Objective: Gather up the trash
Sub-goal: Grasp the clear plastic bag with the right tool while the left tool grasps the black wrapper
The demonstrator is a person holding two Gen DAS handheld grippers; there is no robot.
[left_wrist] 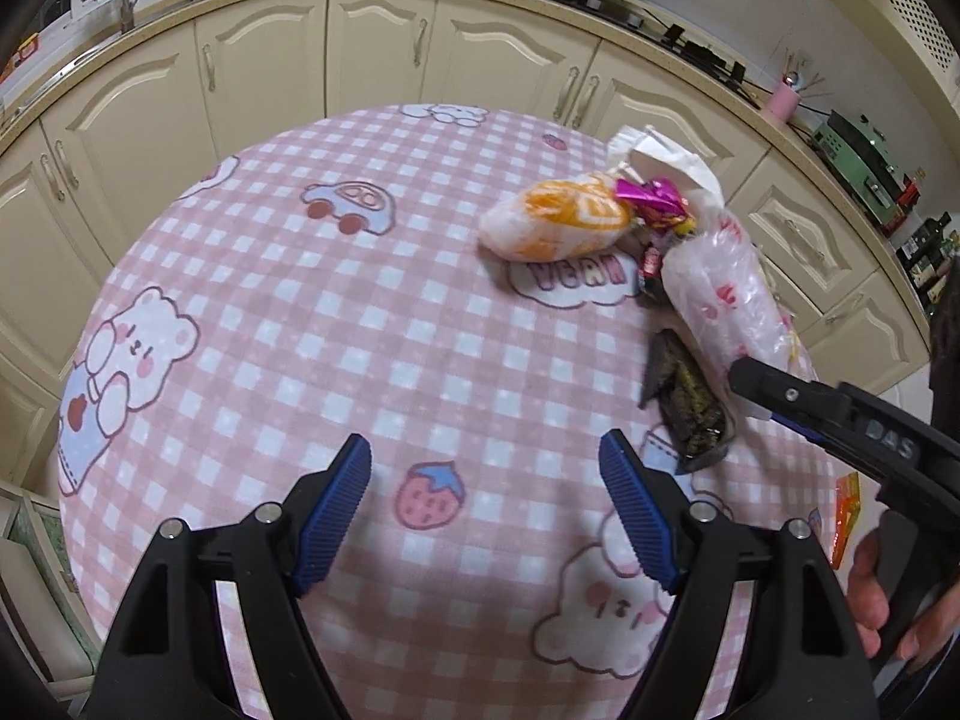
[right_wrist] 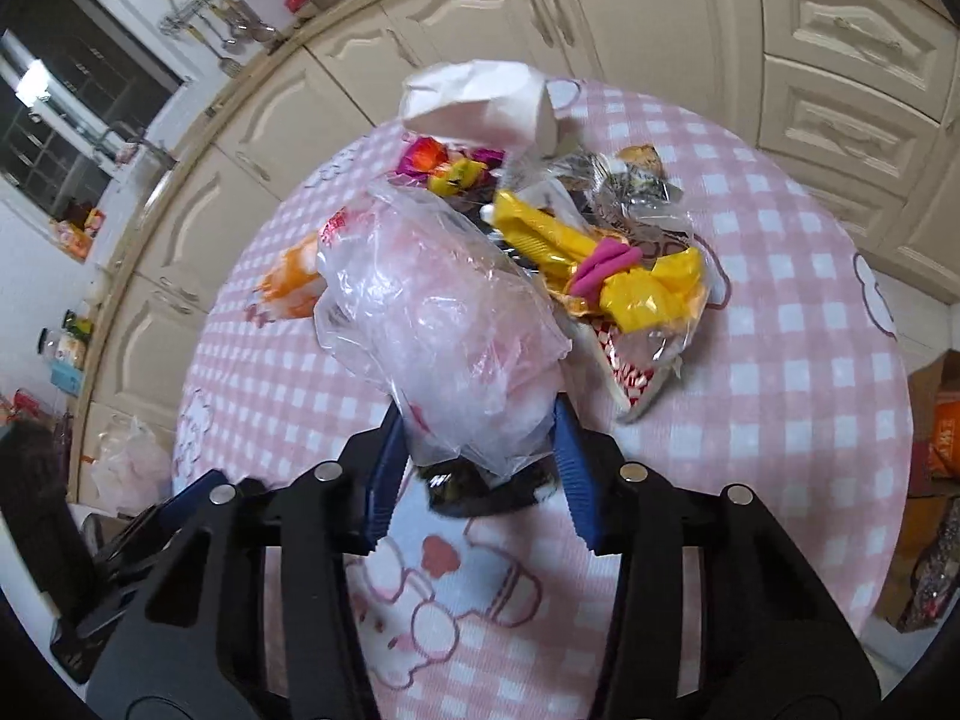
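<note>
Right wrist: right hand-held gripper (right_wrist: 477, 456) clamps plastic bag (right_wrist: 438, 324); left hand-held gripper (left_wrist: 486, 504) apart.

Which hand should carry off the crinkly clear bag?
Right. The right gripper is already closed around the clear plastic bag, while the left gripper hangs open over bare tablecloth.

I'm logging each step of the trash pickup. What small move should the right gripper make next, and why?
Probably lift. The right gripper already pinches the crumpled clear plastic bag, which rests among wrappers on the pink checked tablecloth. The left gripper is open and holds nothing.
</note>
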